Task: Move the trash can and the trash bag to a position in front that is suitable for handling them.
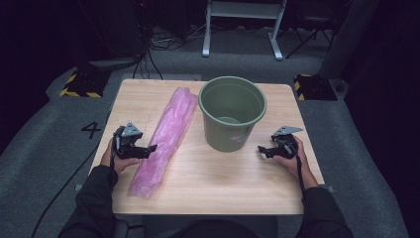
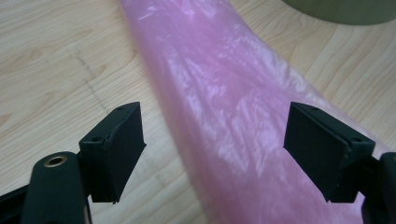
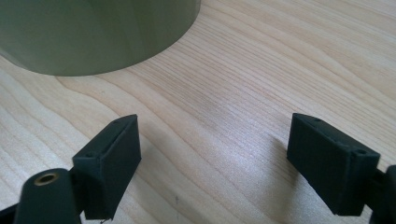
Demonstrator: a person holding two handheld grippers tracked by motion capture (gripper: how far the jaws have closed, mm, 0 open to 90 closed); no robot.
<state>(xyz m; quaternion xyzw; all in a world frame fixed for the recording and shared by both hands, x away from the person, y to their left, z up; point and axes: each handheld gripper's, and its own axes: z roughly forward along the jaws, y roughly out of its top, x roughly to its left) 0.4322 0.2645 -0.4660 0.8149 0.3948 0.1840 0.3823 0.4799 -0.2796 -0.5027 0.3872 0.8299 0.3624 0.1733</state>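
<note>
Left of centre in the high view, a pink bag [image 1: 166, 140] is seen lying folded flat along the counter [image 1: 233, 178], running from near the lower left up to beside the bin [image 1: 232, 112], which stands upright and just to its right. In the left gripper view the left claw [image 2: 212, 154] is held wide open, its jaws set either side of the bag [image 2: 224, 98] and not yet closed on it. The film looks thin and slick, so only the top layer may be pinched, or the bag may slide out if it is gripped too shallowly. The right claw [image 3: 212, 163] is also spread wide, over bare counter [image 3: 261, 70] near the bin [image 3: 93, 32], touching nothing. If the bin is knocked by that claw, it could be tipped or shifted.
</note>
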